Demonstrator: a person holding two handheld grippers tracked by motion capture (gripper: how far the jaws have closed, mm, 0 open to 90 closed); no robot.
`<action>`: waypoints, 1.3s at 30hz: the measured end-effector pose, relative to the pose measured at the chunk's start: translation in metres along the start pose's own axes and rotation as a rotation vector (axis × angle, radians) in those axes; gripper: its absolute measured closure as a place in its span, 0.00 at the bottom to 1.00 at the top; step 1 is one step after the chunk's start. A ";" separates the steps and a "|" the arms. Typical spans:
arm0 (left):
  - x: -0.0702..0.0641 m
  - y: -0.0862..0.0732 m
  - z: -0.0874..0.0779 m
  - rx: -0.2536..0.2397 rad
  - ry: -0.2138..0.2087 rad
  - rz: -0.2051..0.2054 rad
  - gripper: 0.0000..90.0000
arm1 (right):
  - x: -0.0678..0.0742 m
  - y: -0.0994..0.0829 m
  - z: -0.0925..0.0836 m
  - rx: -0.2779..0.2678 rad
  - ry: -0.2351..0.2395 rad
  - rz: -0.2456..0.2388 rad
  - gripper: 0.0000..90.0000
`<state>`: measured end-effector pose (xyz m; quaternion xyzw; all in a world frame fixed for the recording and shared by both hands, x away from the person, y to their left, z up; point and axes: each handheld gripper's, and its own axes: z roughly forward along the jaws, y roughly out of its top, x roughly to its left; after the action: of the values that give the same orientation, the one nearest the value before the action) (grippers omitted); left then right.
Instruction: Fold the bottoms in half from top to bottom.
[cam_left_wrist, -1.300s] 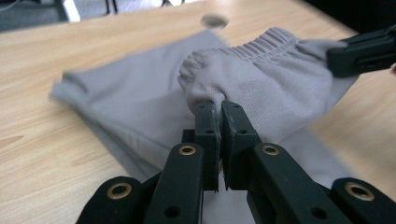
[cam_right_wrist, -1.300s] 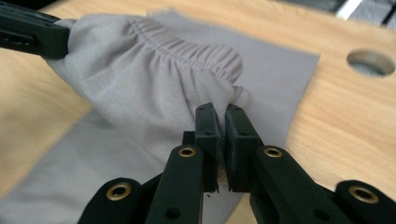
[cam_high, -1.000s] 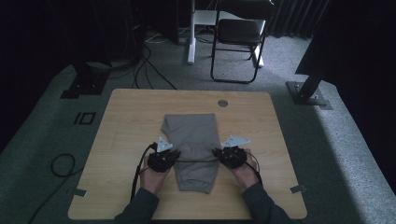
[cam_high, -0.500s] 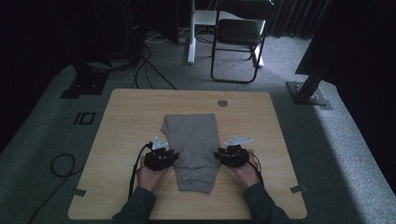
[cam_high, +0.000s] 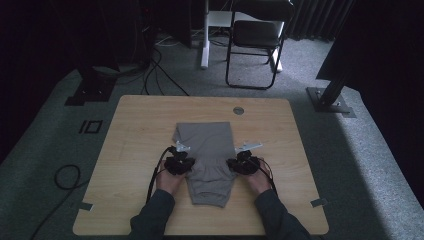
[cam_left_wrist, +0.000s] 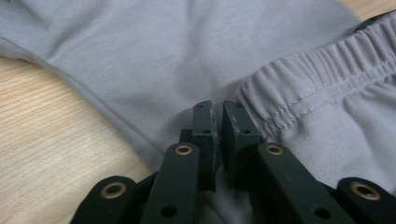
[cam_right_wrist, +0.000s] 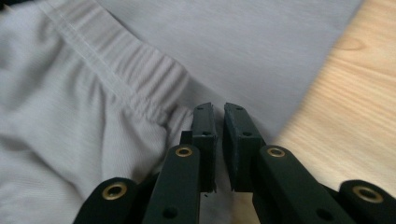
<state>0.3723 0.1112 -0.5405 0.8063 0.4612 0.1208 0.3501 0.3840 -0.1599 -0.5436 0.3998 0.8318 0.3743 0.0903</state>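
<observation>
1. Shorts (cam_high: 209, 157), grey and folded, lie mid-tabletop (cam_high: 135, 125) in the high view; the left tool (cam_high: 180, 163) sits at their left edge, the right tool (cam_high: 243, 165) at their right, a hand behind each.
2. Left gripper view: left tool (cam_left_wrist: 218, 109) has just been closing, jaws nearly together, fabric (cam_left_wrist: 187, 56) beneath them beside the waistband (cam_left_wrist: 317, 79); whether cloth is pinched I cannot tell.
3. Right gripper view: right tool (cam_right_wrist: 218, 112), also just closing, sits at the cloth's (cam_right_wrist: 93, 130) edge by bare wood.

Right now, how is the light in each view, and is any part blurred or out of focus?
High view: dim, with dark edges; daylight falls across the floor at right, and the table and grey garment are evenly lit. Left gripper view: bright and sharp on the waistband. Right gripper view: the wood at right is soft and blurred, the near jaws slightly soft.
</observation>
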 end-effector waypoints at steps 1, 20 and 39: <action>-0.001 -0.001 -0.002 -0.006 -0.004 0.005 0.93 | 0.000 0.000 0.000 0.000 0.000 0.000 0.91; -0.025 -0.035 -0.037 -0.080 -0.136 0.072 0.84 | 0.015 -0.018 -0.034 -0.078 0.173 -0.043 0.83; -0.018 -0.032 -0.037 -0.104 -0.101 0.077 0.82 | 0.033 -0.008 -0.014 -0.031 0.201 -0.092 0.84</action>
<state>0.3223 0.1240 -0.5328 0.8092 0.4047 0.1172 0.4094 0.3505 -0.1468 -0.5345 0.3202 0.8482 0.4208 0.0297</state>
